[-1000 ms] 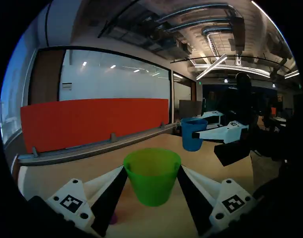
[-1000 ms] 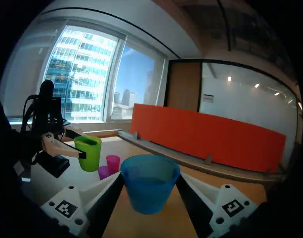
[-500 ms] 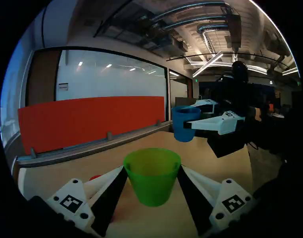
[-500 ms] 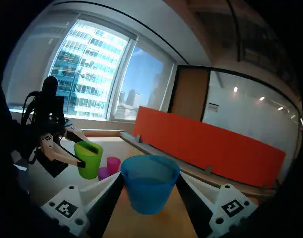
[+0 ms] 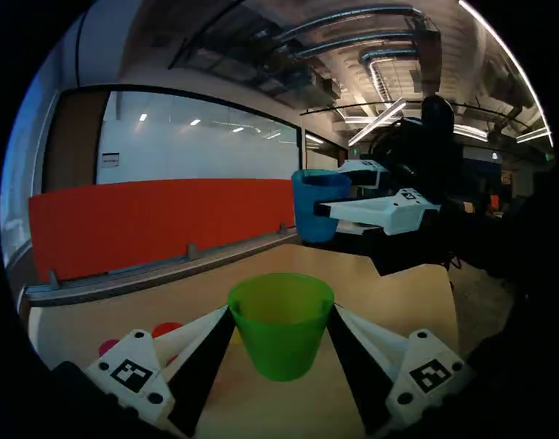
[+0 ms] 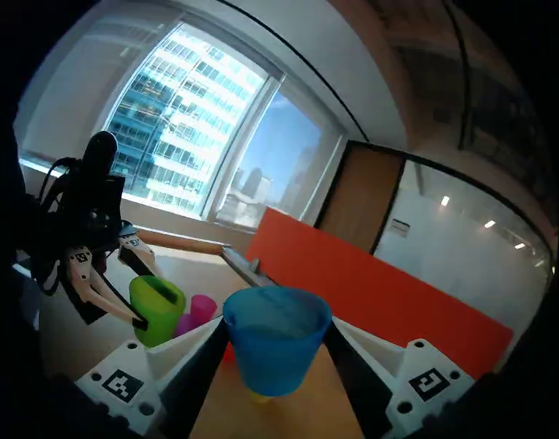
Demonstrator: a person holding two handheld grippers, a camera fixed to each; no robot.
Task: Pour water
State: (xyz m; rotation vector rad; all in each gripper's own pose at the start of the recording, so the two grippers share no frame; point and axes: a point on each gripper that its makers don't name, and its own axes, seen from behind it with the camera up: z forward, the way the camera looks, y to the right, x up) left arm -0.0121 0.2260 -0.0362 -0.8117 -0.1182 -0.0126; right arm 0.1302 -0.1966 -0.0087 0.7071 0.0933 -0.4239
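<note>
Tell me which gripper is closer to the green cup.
Left. The left gripper clamps the green cup between its fingers; the right gripper holds a blue cup higher, apart.

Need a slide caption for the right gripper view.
Right claw grips the blue cup; left claw holds the green cup nearby.

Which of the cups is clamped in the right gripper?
The blue cup, between the right gripper's fingers. The green cup sits in the left gripper; a pink cup stands on the table.
</note>
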